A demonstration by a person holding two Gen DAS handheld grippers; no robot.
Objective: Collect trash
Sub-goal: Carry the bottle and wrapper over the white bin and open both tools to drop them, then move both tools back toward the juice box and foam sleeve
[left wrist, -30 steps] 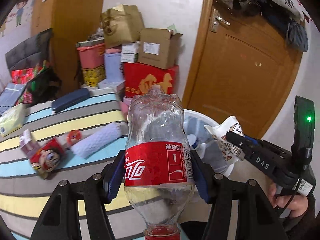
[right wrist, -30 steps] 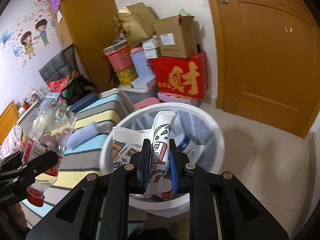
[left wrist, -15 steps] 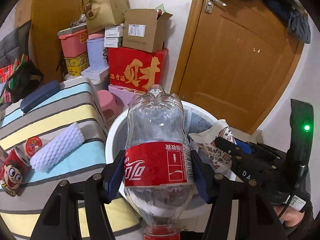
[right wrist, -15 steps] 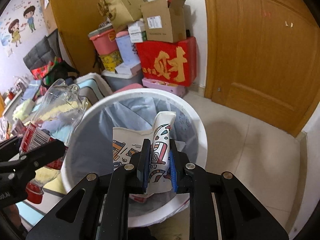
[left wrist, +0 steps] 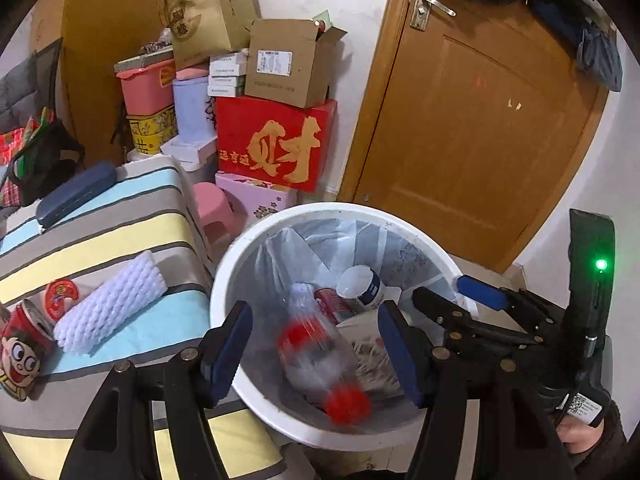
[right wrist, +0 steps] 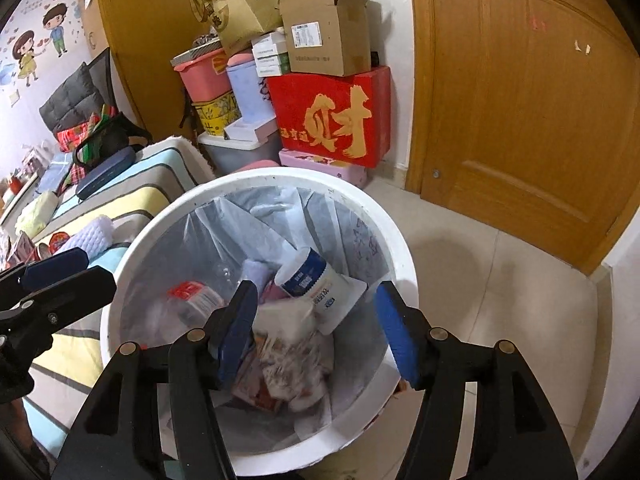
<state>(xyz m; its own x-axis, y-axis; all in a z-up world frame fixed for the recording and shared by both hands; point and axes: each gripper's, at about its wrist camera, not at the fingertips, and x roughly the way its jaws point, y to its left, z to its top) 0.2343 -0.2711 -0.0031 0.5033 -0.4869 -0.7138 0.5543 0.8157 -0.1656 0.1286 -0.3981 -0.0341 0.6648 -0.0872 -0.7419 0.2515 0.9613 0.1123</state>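
Observation:
A white round bin (left wrist: 248, 264) with a clear liner stands below both grippers. My left gripper (left wrist: 314, 348) is open over it, jaws still opening. The clear cola bottle (left wrist: 320, 352) with a red label falls blurred between the pads, touching neither. My right gripper (right wrist: 316, 334) is open too, jaws opening, and the printed paper wrapper (right wrist: 288, 352) drops blurred into the bin (right wrist: 384, 224). A white-and-blue bottle (right wrist: 316, 280) lies inside. On the striped bed lie a red cartoon can (left wrist: 20, 348), a white foam sleeve (left wrist: 108, 304) and a red round lid (left wrist: 62, 294).
Stacked boxes with a red carton (left wrist: 276, 144) and a pink stool (left wrist: 212, 208) stand behind the bin. A wooden door (left wrist: 480, 120) is at the right. A dark blue case (left wrist: 76, 192) lies on the bed. Pale floor tiles (right wrist: 500, 280) lie right of the bin.
Both grippers have opened. The cola bottle has left the left pads and the paper wrapper has left the right pads; both are dropping into the bin. Both hands sank closer to the bin.

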